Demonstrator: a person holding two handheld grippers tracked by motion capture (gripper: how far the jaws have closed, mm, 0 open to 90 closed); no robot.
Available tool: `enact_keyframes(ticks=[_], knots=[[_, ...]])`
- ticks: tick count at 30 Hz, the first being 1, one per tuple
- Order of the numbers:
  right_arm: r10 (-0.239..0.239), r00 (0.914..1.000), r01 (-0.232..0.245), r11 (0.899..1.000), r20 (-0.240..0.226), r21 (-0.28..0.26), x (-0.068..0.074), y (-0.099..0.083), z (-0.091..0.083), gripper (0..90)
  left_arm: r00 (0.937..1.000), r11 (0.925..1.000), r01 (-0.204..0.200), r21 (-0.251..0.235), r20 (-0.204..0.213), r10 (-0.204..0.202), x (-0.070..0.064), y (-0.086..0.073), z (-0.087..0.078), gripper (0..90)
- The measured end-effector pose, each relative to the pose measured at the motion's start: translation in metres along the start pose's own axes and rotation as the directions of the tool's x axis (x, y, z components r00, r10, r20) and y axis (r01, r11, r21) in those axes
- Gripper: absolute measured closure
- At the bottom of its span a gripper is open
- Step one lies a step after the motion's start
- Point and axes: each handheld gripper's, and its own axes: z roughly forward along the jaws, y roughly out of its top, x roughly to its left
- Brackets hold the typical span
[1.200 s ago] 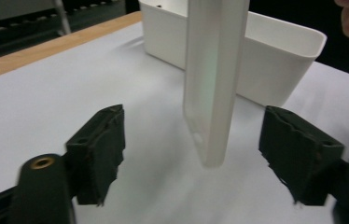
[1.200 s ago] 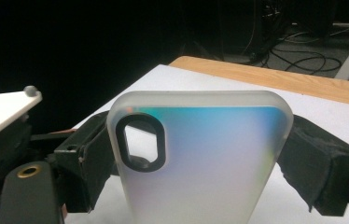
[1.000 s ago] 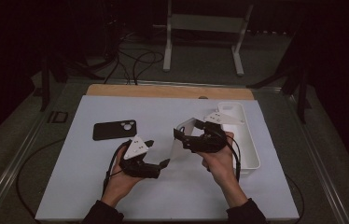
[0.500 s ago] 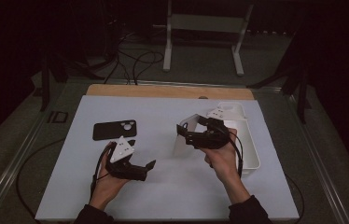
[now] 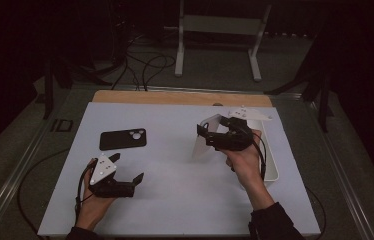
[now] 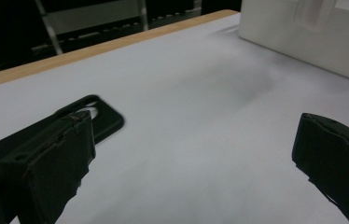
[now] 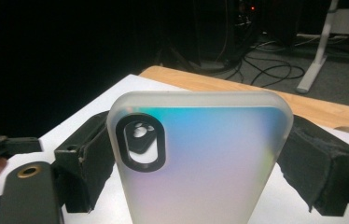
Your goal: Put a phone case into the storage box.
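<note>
While clamped by its two long edges in the right claw (image 5: 211, 136), stands upright above the surface (image 5: 175, 200), camera cut-out uppermost: a frosted phone case (image 7: 205, 163), lifted clear of the sheet, just left of the white tray (image 5: 273, 165) and well apart from the black case (image 5: 123, 139) lying flat at far left. Judged very light, so needs no real force to carry. Looks thin-walled and open-backed, probably springy rather than rigid; likely to bow inward or pop out if squeezed harder across its width. Smooth, glossy, iridescent skin, hence likely slippery; helped by the padded faces of the jaws pressing on the side rims. Not brittle by the look of it, though easily scuffed or warped.

Best taken where now held, on the opposite side walls about midway up, well below the camera opening where the material is weakest. Worth avoiding the flat back panel and the corners, and worth keeping the pinch level so as not to twist the shell.

Left claw (image 5: 127, 167) spread wide and carrying nothing, low over the near left of the surface, pointing towards the middle, near the black case without touching it.
</note>
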Motion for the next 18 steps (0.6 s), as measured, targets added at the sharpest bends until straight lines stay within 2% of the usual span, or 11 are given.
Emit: enact_keyframes(ticks=[7, 11, 12, 13, 17, 18], knots=[[-0.007, 0.9998, 0.007, 1.000, 0.019, -0.004, -0.006, 0.007, -0.001, 16.9, 0.9988, 0.9997, 0.023, -0.007, -0.044, -0.023, 0.010, -0.016, -0.015, 0.0], [-0.008, 0.9997, 0.008, 1.000, 0.023, -0.006, -0.007, 0.008, -0.001, 17.0, 0.9988, 0.9997, 0.023, -0.007, -0.044, -0.023, 0.010, -0.016, -0.015, 0.0], [-0.008, 0.9997, 0.008, 1.000, 0.023, -0.006, -0.007, 0.008, -0.001, 17.0, 0.9975, 0.9994, 0.033, -0.013, -0.062, -0.034, 0.015, -0.024, -0.022, 0.0], [-0.010, 0.9992, 0.011, 1.000, 0.039, -0.010, -0.013, 0.014, -0.001, 16.9, 0.9971, 0.9992, 0.037, -0.015, -0.066, -0.038, 0.015, -0.025, -0.023, 0.0], [-0.009, 0.9986, 0.009, 1.000, 0.052, -0.014, -0.017, 0.018, 0.000, 16.9, 0.9963, 0.9991, 0.039, -0.017, -0.076, -0.040, 0.017, -0.026, -0.025, 0.0], [-0.004, 0.9980, 0.005, 1.000, 0.063, -0.017, -0.021, 0.020, 0.000, 16.9, 0.9950, 0.9992, 0.036, -0.017, -0.093, -0.037, 0.017, -0.029, -0.026, 0.0]])
